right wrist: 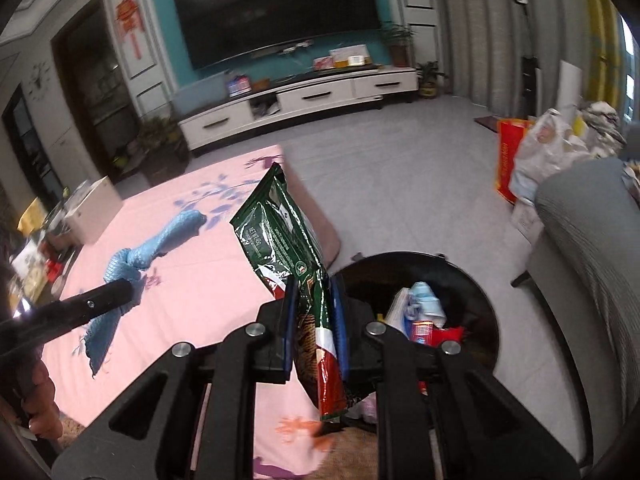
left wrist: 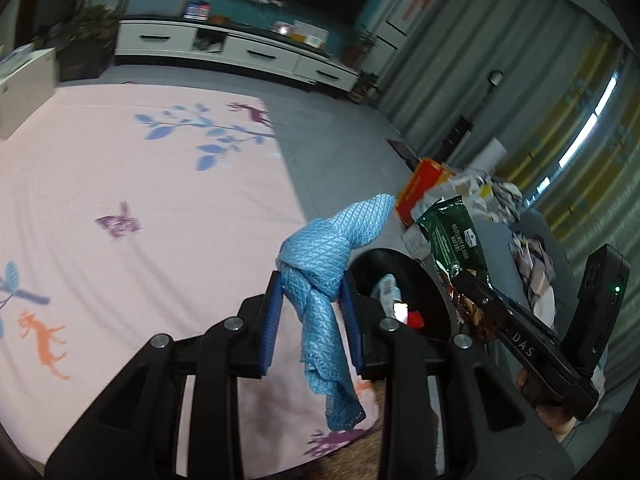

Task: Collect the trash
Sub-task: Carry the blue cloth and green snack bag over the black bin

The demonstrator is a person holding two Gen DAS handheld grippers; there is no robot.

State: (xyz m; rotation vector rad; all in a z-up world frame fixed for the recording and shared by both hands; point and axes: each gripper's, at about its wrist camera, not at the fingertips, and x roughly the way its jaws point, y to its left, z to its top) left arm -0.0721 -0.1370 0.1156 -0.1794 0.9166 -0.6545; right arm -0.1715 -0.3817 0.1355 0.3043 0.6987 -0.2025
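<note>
My left gripper (left wrist: 312, 280) is shut on a light blue textured cloth (left wrist: 320, 264), which bunches above the blue pads and hangs down below them. My right gripper (right wrist: 314, 288) is shut on a green and red wafer packet (right wrist: 288, 236) that stands up out of the jaws and hangs below them. Both are held over the pink patterned table cover (left wrist: 140, 200). A round black trash bin (right wrist: 476, 280) sits just right of the table edge, with several wrappers and tissues inside. The right gripper (left wrist: 468, 276) and its packet (left wrist: 452, 232) show at the right in the left wrist view, and the left gripper and cloth (right wrist: 132, 260) at the left in the right wrist view.
A grey sofa arm (right wrist: 584, 240) stands right of the bin. Bags and a red carton (right wrist: 508, 156) are piled on the grey floor beyond it. A white TV cabinet (right wrist: 304, 100) lines the far wall. Boxes and clutter (right wrist: 80, 208) crowd the table's far left.
</note>
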